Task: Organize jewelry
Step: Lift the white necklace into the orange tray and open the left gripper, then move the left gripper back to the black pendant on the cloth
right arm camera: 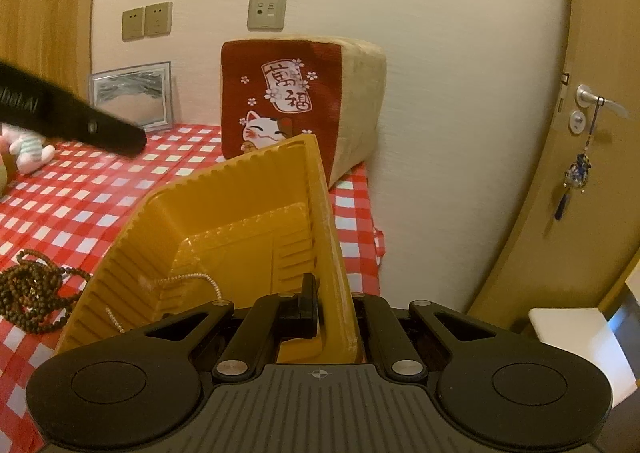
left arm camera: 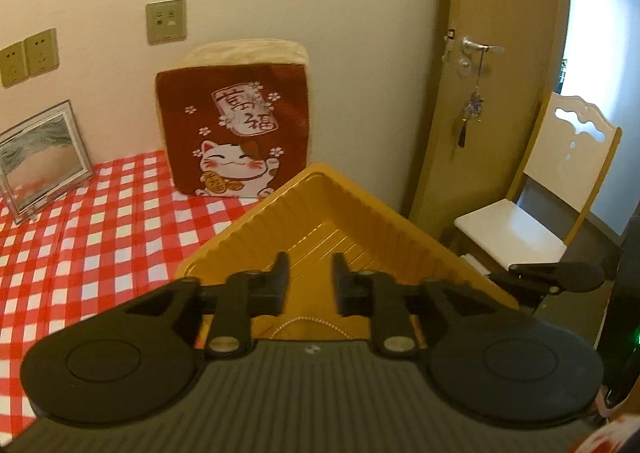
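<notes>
A yellow plastic tray (right arm camera: 224, 221) sits on the red-checked tablecloth (right arm camera: 80, 205). My right gripper (right arm camera: 330, 313) is shut on the tray's right wall, one finger inside and one outside. A thin silver bead chain (right arm camera: 188, 277) lies inside the tray. It also shows in the left wrist view (left arm camera: 308, 320). A pile of dark brown bead strings (right arm camera: 32, 289) lies on the cloth left of the tray. My left gripper (left arm camera: 310, 283) is open and empty, hovering over the tray (left arm camera: 340, 213). The left gripper's body shows as a black shape (right arm camera: 80, 121) in the right wrist view.
A red lucky-cat cushion (left arm camera: 236, 129) leans on the wall behind the tray. A framed picture (left arm camera: 40, 161) stands at the back left. A small plush toy (right arm camera: 28, 149) lies far left. A white chair (left arm camera: 536, 205) and a wooden door (left arm camera: 492, 73) are to the right, past the table edge.
</notes>
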The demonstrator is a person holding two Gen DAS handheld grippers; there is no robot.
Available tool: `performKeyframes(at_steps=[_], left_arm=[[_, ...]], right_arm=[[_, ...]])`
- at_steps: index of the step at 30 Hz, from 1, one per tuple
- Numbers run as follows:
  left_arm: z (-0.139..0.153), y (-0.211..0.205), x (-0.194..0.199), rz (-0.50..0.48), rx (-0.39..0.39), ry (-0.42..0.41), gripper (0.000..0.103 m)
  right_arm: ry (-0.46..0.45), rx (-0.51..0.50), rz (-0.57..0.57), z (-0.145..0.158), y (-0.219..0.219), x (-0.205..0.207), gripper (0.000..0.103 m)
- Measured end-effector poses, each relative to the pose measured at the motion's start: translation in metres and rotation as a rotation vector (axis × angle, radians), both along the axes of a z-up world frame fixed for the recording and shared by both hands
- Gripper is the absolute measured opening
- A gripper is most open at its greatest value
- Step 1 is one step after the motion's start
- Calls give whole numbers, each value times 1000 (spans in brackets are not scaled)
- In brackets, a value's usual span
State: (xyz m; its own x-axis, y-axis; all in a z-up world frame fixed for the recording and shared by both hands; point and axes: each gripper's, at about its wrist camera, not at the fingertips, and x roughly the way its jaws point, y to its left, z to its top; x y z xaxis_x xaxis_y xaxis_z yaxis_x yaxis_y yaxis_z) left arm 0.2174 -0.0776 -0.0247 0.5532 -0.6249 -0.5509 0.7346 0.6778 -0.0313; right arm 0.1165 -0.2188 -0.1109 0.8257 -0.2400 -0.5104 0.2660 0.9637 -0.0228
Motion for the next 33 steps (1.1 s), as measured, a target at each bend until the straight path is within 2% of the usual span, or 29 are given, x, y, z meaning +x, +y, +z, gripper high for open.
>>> performKeyframes(at_steps=[5, 11, 17, 25, 28, 33], left_arm=[[7, 22, 0, 59, -28, 12, 30], [17, 79, 6, 207, -38, 13, 31], [19, 152, 9, 390, 13, 2, 31], [-6, 229, 7, 591, 119, 51, 31], [-20, 242, 4, 623, 131, 94, 32], [-43, 240, -4, 584, 145, 154, 36]], right_arm=[[7, 5, -6, 0, -1, 0, 4], [11, 0, -7, 0, 0, 1, 3], [19, 2, -13, 0, 0, 2, 3], [25, 7, -23, 1, 0, 3, 3], [28, 2, -26, 1, 0, 4, 3], [34, -8, -29, 2, 3, 5, 4]])
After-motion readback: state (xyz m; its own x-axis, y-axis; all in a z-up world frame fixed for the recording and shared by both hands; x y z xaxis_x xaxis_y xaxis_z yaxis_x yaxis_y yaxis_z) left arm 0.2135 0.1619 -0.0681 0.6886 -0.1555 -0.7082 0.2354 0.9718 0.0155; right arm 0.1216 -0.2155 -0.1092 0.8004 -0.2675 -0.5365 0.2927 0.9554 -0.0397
